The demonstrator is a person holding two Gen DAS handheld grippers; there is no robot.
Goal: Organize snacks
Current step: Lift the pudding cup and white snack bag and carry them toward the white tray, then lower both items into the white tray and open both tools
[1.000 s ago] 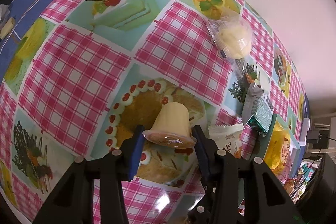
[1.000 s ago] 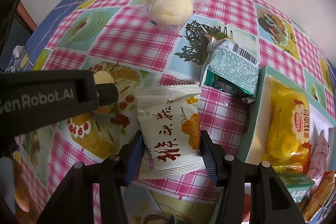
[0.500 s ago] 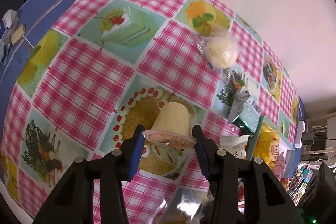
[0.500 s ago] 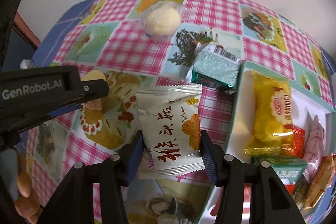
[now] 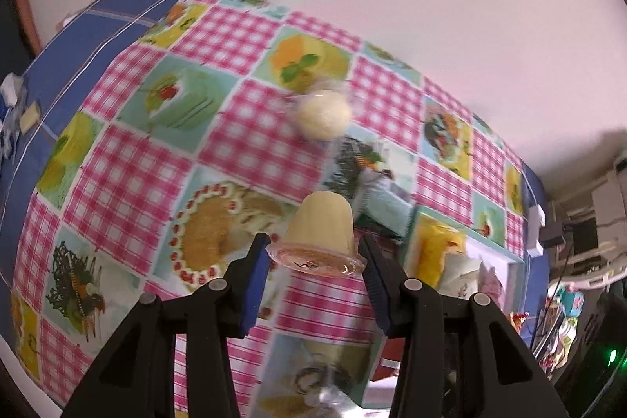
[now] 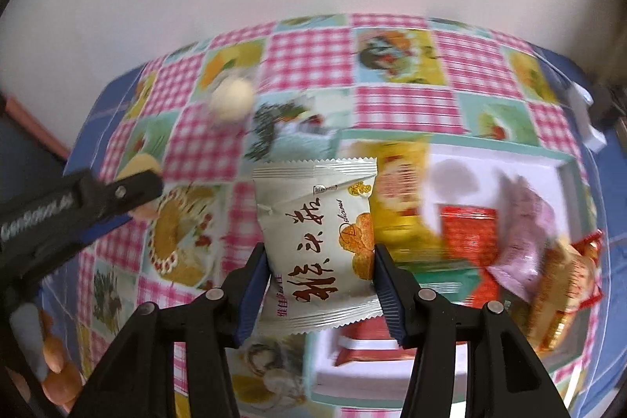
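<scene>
Both grippers had risen since the earlier frames, so the table looked smaller beneath them. Partly closed, the left gripper (image 5: 315, 257) clamped the rim of a yellow jelly cup (image 5: 323, 226), lifted clear of the checked tablecloth (image 5: 129, 179). Likewise part-closed, the right gripper (image 6: 319, 261) pinched a white snack packet (image 6: 317, 234) by its sides, above the left edge of the white tray (image 6: 462, 159) of snacks. A wrapped round bun (image 6: 232, 98) lay far left on the cloth.
</scene>
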